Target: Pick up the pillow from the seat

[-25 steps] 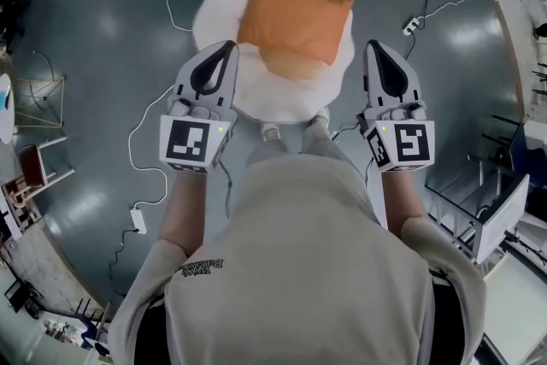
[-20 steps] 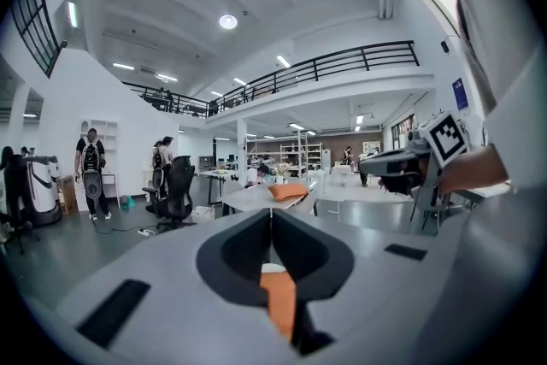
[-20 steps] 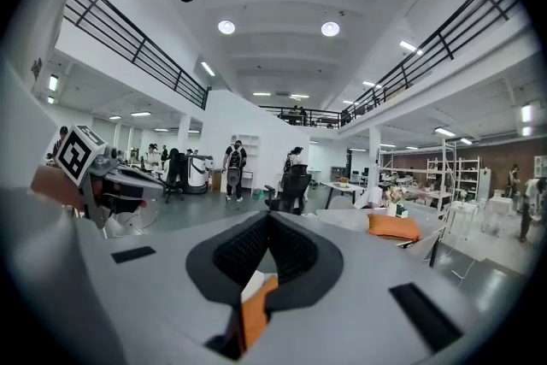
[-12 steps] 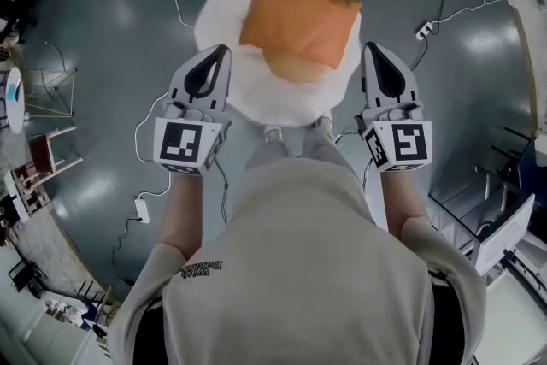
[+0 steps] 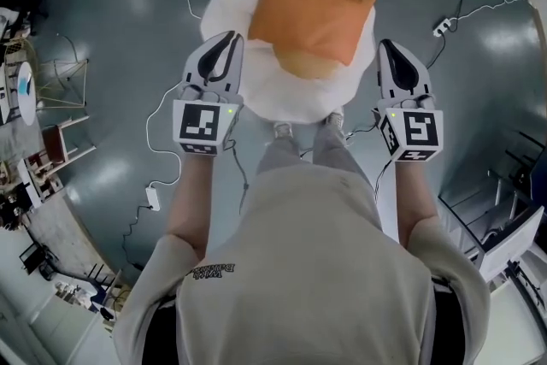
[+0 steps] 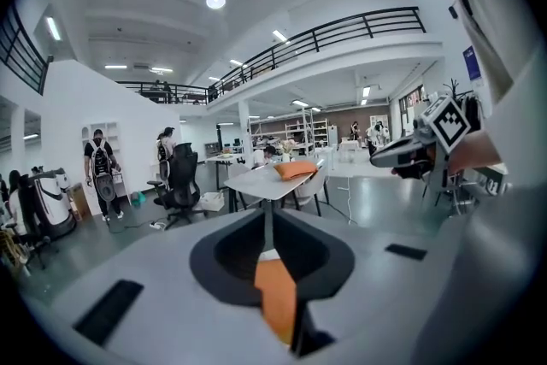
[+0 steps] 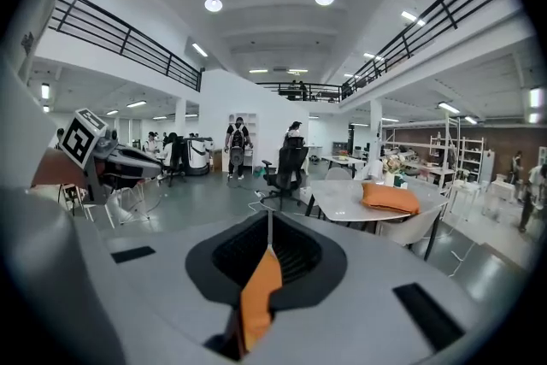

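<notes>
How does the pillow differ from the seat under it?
The pillow is orange, the seat white. The pillow is squarish with corners, the seat round. The pillow is smaller and covers only part of the seat. Both look soft and padded.

It is a big open workshop-office hall: an upper gallery with black metal railing [image 6: 342,28], white-topped tables [image 7: 342,199], black swivel office chairs [image 7: 286,167], thin white cables [image 5: 147,132] on the glossy grey floor [image 5: 111,38].
</notes>
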`<act>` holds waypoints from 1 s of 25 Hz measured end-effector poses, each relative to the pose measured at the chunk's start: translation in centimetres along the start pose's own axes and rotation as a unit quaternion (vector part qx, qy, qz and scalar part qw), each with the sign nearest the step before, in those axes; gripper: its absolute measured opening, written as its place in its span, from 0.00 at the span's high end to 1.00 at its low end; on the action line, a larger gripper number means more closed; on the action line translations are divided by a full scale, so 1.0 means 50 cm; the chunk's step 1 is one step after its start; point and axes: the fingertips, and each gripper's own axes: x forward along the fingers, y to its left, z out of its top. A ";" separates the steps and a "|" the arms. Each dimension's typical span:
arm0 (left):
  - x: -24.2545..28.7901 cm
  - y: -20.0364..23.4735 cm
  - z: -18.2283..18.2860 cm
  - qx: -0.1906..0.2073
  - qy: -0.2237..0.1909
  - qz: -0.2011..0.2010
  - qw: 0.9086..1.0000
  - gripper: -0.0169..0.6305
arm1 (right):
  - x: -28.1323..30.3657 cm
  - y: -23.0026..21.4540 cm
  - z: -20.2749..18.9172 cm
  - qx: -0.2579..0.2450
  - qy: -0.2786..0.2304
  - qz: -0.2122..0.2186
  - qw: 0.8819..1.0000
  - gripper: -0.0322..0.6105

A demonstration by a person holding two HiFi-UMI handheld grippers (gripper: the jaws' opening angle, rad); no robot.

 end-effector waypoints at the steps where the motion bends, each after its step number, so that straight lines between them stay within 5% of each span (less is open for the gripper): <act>1: 0.016 0.003 -0.007 -0.004 0.001 0.001 1.000 0.95 | 0.008 -0.011 -0.007 0.000 0.001 -0.003 1.000 0.93; 3: 0.050 0.009 -0.021 -0.017 0.004 0.001 1.000 0.95 | 0.026 -0.035 -0.025 0.009 0.004 -0.006 1.000 0.91; 5: 0.086 0.015 -0.035 -0.031 0.005 0.002 0.999 0.92 | 0.047 -0.057 -0.052 0.026 0.012 -0.005 1.000 0.70; 12: 0.228 0.024 -0.133 -0.051 0.040 -0.002 0.998 0.71 | 0.129 -0.115 -0.186 0.026 0.061 0.017 0.998 0.54; 25: 0.495 0.020 -0.503 -0.066 0.140 -0.045 0.987 0.55 | 0.317 -0.188 -0.563 0.148 0.116 0.076 0.979 0.31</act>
